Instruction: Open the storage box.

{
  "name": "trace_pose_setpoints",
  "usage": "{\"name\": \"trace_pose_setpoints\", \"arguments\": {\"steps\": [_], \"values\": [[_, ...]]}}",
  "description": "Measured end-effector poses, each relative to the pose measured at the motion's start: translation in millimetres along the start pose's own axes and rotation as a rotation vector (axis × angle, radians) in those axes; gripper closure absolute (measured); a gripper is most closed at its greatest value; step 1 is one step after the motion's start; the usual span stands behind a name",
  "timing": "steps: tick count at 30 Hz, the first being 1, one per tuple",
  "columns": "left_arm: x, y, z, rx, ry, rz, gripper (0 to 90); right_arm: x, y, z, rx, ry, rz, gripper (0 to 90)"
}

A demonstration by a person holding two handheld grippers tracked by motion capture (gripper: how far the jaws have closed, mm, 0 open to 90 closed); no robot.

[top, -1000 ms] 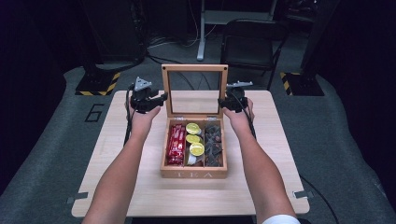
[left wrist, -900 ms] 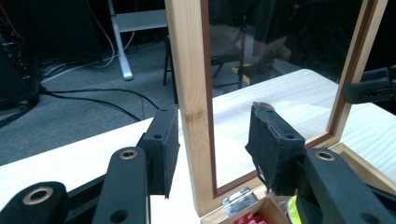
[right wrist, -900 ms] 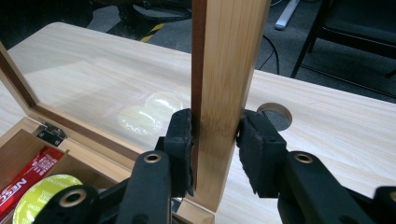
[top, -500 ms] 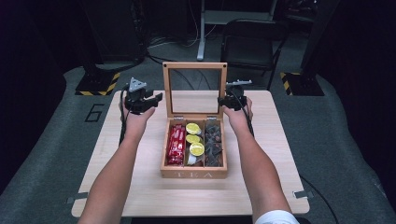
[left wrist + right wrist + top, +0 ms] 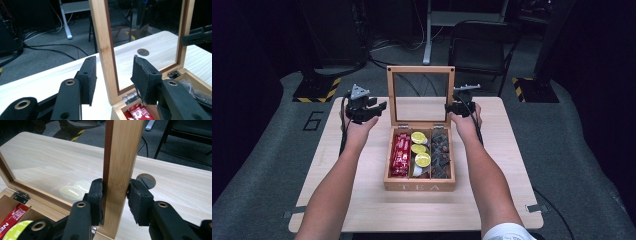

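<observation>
A wooden tea box (image 5: 419, 186) stands mid-table with its glass lid (image 5: 420, 70) raised upright. Inside lie red packets (image 5: 401, 155), yellow-topped cups (image 5: 419, 149) and dark sachets (image 5: 441, 152). My right gripper (image 5: 453, 107) is shut on the lid's right frame post (image 5: 123, 150), with both pads pressed against the wood around the gripper's centre (image 5: 116, 195). My left gripper (image 5: 381, 107) hovers just left of the lid, open. In the left gripper view its jaws (image 5: 116, 77) frame the lid's left post (image 5: 102, 37) without touching it.
The light wooden table (image 5: 362, 200) has a round cable hole (image 5: 147, 180) behind the lid. A black chair (image 5: 477, 47) and a desk leg stand beyond the far edge. Hazard-striped tape (image 5: 314, 95) marks the floor at the left.
My left gripper has drawn a little to the left, away from the lid's left post. The right gripper has kept its hold on the right post and the lid has stayed upright.
</observation>
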State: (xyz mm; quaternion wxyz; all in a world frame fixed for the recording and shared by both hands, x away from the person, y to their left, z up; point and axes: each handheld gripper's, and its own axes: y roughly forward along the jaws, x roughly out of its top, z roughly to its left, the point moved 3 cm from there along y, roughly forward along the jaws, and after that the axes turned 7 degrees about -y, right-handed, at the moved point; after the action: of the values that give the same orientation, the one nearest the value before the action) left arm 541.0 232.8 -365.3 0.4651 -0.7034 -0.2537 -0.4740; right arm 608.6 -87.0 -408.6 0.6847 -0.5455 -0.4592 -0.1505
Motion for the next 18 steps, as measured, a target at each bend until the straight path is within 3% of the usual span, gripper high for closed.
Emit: {"name": "trace_pose_setpoints", "arguments": {"steps": [5,8,9,11,15,18], "values": [[-2.7,-0.9,1.9,0.008,0.0,-0.001,54.0,0.1,-0.7,2.0,-0.014,0.01,-0.004,63.3],[-2.6,-2.6,3.1,0.007,-0.009,-0.008,53.0,1.8,-2.7,4.4,-0.011,0.011,-0.029,55.2],[-2.4,-3.6,3.6,-0.004,-0.014,-0.009,52.6,2.0,-4.5,5.4,-0.017,0.007,-0.032,54.5],[-2.7,-4.3,4.2,0.013,-0.008,-0.005,52.5,3.2,-9.1,6.0,-0.016,-0.016,-0.046,52.6],[-0.7,-6.7,2.1,0.012,-0.014,-0.01,51.4,5.0,-19.1,9.3,-0.007,-0.01,-0.071,50.2],[-0.6,-7.2,-0.4,0.012,0.003,-0.005,50.6,4.8,-25.5,11.8,0.003,-0.019,-0.085,49.5]]}}
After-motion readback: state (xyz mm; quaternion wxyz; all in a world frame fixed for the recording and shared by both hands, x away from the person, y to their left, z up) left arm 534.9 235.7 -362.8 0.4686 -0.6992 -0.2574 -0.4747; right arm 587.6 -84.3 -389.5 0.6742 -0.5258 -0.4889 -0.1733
